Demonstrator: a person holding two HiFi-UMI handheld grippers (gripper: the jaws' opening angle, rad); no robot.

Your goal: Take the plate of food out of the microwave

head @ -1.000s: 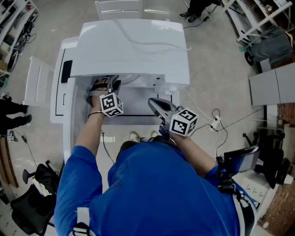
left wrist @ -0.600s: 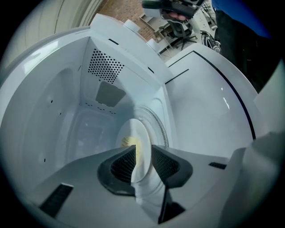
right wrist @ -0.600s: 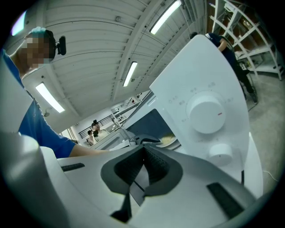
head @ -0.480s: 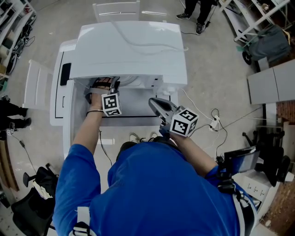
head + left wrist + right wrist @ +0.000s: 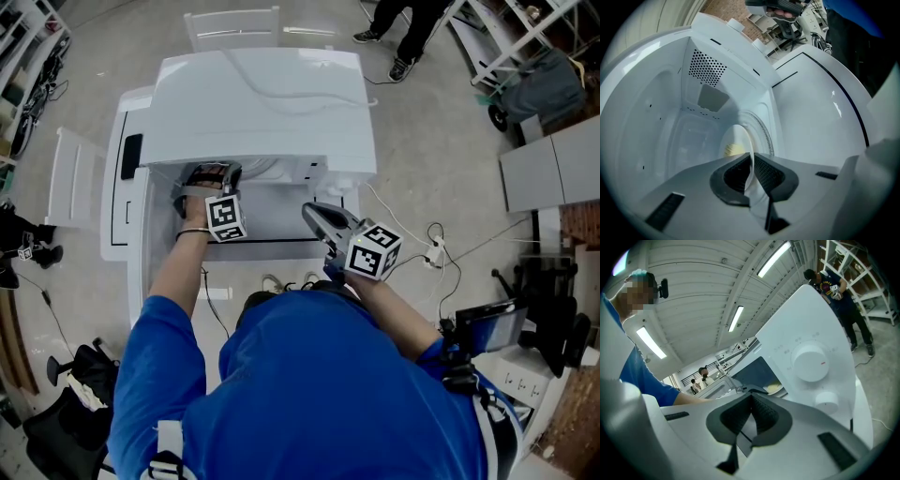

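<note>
The white microwave stands with its door swung open to the left. My left gripper reaches into the cavity. In the left gripper view a white plate with a yellow bit of food on it sits on the turntable. Its near rim runs between the pads, which press on it; the left gripper has just been closing on that rim. My right gripper hovers in front of the microwave, shut with nothing in it. In its own view the right gripper points past the dials.
The cavity walls close in around the plate on three sides. A power strip and cables lie on the floor to the right. People stand behind the microwave. A white frame is at the back.
The left gripper's marker cube has rolled a little while the hand stays in the microwave opening. The right gripper has not moved.
</note>
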